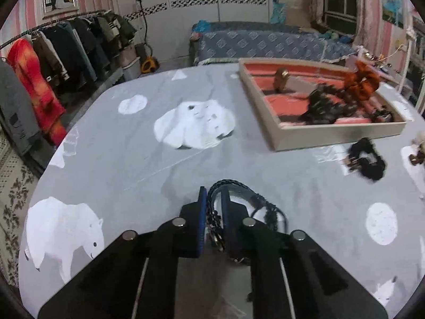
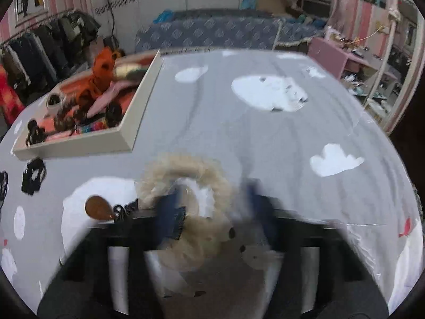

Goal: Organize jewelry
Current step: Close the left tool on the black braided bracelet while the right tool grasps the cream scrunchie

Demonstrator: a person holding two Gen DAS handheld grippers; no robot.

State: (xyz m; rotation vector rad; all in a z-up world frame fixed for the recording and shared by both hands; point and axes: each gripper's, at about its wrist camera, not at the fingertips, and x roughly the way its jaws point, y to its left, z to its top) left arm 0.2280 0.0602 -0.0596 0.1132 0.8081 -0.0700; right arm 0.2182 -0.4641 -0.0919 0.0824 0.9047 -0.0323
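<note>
My left gripper is shut on a black braided bracelet that loops out past its blue pads, low over the grey bear-print tablecloth. In the right wrist view a cream fluffy scrunchie lies between the fingers of my right gripper. Those fingers are blurred and stand well apart, the left one over the ring's near side. The beige jewelry tray with pink lining holds an orange scrunchie, a black scrunchie and a gold piece.
A black scrunchie lies on the cloth just in front of the tray. A brown teardrop pendant on a black chain rests left of my right gripper. A clothes rack and a bed stand beyond the table.
</note>
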